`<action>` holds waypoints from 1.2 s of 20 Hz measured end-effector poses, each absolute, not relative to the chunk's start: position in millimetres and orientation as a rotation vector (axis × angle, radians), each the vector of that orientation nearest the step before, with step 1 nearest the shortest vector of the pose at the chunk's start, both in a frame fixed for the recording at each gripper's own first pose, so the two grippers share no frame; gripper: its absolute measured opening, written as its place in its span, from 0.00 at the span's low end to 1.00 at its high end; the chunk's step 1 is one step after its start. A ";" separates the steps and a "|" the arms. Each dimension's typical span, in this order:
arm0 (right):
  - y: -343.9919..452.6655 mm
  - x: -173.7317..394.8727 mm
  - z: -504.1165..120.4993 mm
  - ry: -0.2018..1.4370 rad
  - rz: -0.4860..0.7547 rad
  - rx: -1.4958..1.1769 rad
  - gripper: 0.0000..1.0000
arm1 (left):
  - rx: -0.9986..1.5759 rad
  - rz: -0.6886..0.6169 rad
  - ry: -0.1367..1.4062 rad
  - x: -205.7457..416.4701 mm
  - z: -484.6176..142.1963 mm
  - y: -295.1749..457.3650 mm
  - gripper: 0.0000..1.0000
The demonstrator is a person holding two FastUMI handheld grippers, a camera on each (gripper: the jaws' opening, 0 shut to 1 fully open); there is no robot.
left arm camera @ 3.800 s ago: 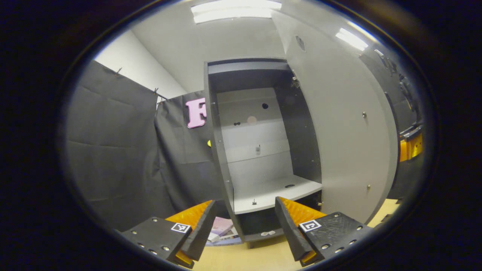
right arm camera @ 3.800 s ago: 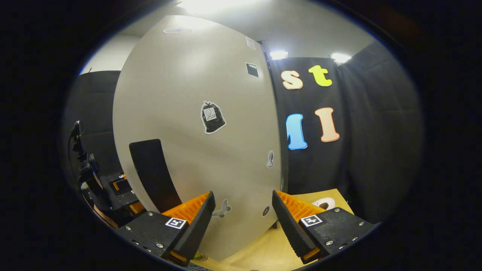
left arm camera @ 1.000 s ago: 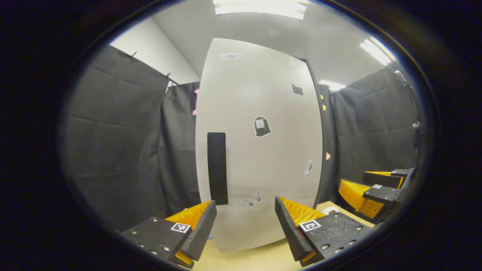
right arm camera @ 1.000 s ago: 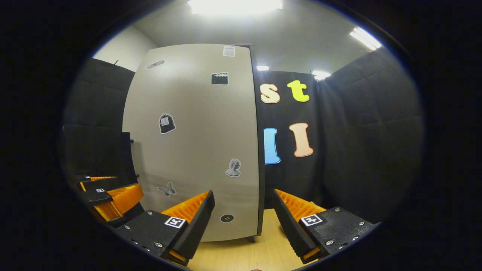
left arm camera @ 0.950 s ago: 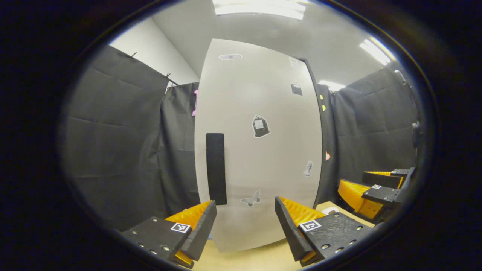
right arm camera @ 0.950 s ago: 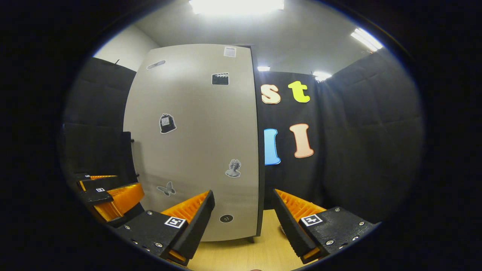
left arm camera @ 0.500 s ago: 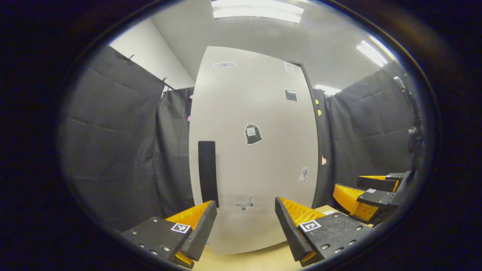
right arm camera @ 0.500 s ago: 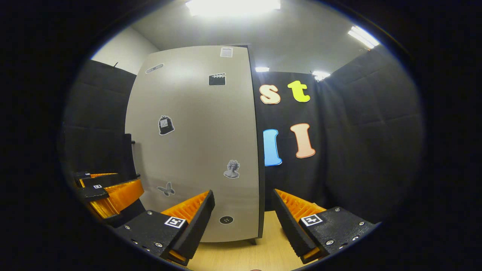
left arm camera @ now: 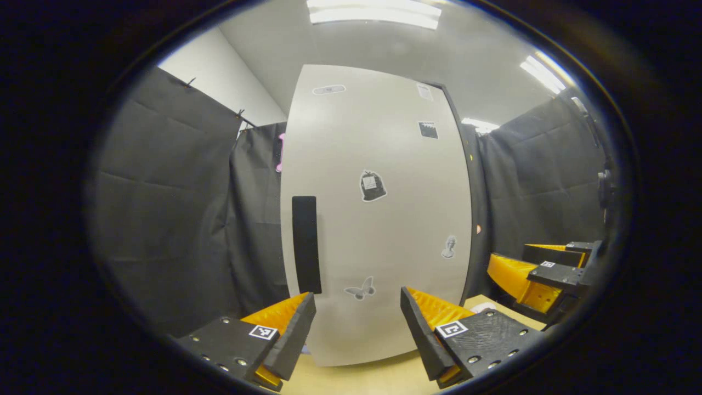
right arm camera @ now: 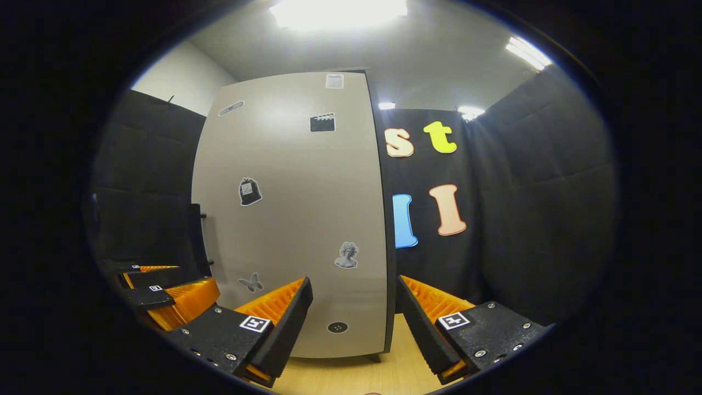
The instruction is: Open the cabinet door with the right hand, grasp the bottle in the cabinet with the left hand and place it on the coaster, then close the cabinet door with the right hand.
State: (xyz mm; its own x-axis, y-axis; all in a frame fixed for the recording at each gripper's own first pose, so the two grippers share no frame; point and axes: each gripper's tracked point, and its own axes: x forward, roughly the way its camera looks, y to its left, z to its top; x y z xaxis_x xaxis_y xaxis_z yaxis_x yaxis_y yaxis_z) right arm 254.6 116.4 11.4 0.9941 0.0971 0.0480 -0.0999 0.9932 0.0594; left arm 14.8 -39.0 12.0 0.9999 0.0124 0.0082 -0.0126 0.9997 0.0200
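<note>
**Two open grippers face a shut cabinet door**

Two views meet the same grey cabinet door (left arm camera: pixel 378 219), which stands shut and upright on the pale wooden table (left arm camera: pixel 362 378). Dark booth cloth (left arm camera: pixel 164 203) hangs on both sides of it. From the left gripper view the tall black handle (left arm camera: pixel 306 244) near the door's left edge is seen face on; the right gripper view catches that handle (right arm camera: pixel 196 238) only edge on, sticking out from the door's far side, but adds the dark edge of the cabinet (right arm camera: pixel 387 230) along the door's right.

Left gripper (left arm camera: pixel 357 323) has its fingers spread apart with nothing between them, pointing at the lower door, and the right gripper (left arm camera: pixel 540 269) appears farther off, low on the right. Right gripper (right arm camera: pixel 354 323) is likewise spread wide and empty, with the left gripper (right arm camera: pixel 164 291) low on its left.

Small stickers dot the door, among them a butterfly (left arm camera: pixel 360 289) and a bust (right arm camera: pixel 346 255). The bottle and coaster cannot be made out.
</note>
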 end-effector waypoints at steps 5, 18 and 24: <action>130.6 257.5 4.2 -0.024 0.140 0.050 0.95 | 0.014 0.044 0.021 14.9 12.0 -36.6 0.96; 136.1 258.7 -5.0 0.006 0.145 0.028 0.95 | -0.019 -0.011 -0.020 16.3 9.9 -38.5 0.89; 129.6 260.0 -3.5 -0.002 0.115 0.043 0.95 | 0.020 0.045 -0.015 18.2 11.8 -35.2 0.96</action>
